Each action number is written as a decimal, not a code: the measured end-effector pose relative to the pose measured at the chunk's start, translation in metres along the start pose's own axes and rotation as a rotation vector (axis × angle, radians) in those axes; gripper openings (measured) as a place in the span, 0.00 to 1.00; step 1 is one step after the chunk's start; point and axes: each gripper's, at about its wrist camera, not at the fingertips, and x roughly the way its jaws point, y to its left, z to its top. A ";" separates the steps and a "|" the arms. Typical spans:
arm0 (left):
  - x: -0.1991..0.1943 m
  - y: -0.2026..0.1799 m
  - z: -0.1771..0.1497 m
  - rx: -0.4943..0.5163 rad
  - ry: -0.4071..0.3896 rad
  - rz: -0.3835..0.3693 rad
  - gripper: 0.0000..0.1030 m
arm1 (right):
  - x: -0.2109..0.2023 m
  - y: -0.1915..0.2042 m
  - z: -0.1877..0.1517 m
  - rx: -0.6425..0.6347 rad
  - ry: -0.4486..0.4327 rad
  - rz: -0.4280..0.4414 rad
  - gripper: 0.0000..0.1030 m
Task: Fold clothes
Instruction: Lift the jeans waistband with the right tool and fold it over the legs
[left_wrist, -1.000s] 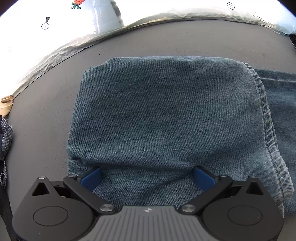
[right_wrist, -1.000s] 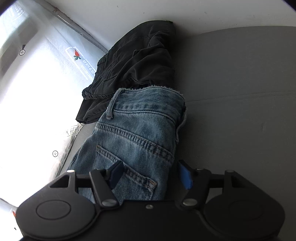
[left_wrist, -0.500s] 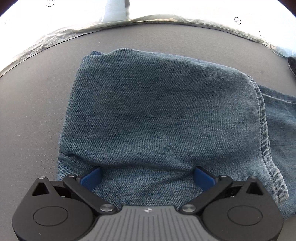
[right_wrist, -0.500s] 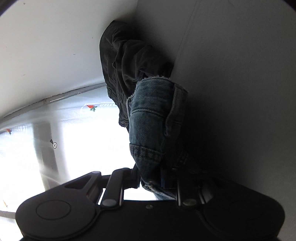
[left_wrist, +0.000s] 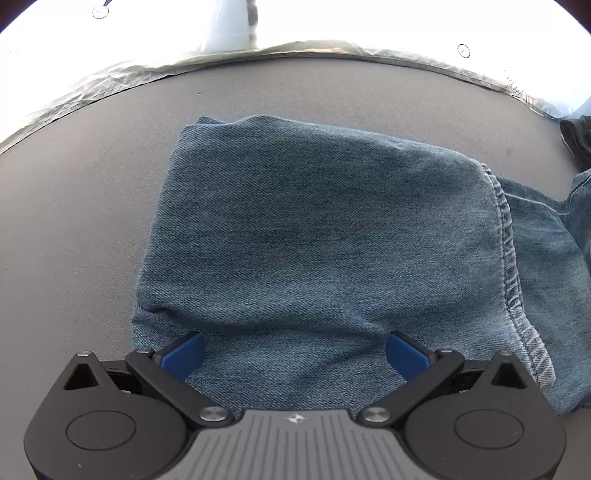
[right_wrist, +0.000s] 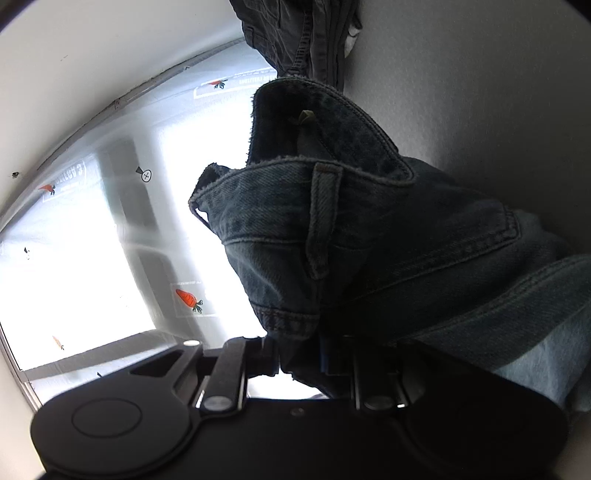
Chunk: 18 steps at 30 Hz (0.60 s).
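From the left wrist, the jeans (left_wrist: 325, 236) lie on the grey worktop (left_wrist: 74, 206), the leg end already doubled into a flat panel. The left gripper (left_wrist: 294, 354) hovers over its near edge, jaws spread wide and holding nothing.

From the right wrist, the right gripper (right_wrist: 314, 354) has its jaws pinched on the waistband end of the jeans (right_wrist: 332, 236), lifted clear and hanging open. A dark garment (right_wrist: 306, 33) lies beyond. By my reading, one fold is made; the waist half remains to be laid over.
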 end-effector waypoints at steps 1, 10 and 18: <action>-0.004 0.006 0.001 0.000 -0.002 0.008 1.00 | 0.005 -0.005 -0.009 0.008 0.025 -0.011 0.19; -0.013 0.065 0.002 -0.010 -0.006 0.066 1.00 | 0.060 -0.063 -0.089 0.006 0.293 -0.305 0.22; 0.012 0.094 -0.013 -0.122 0.084 -0.032 1.00 | 0.070 -0.063 -0.115 -0.047 0.268 -0.469 0.22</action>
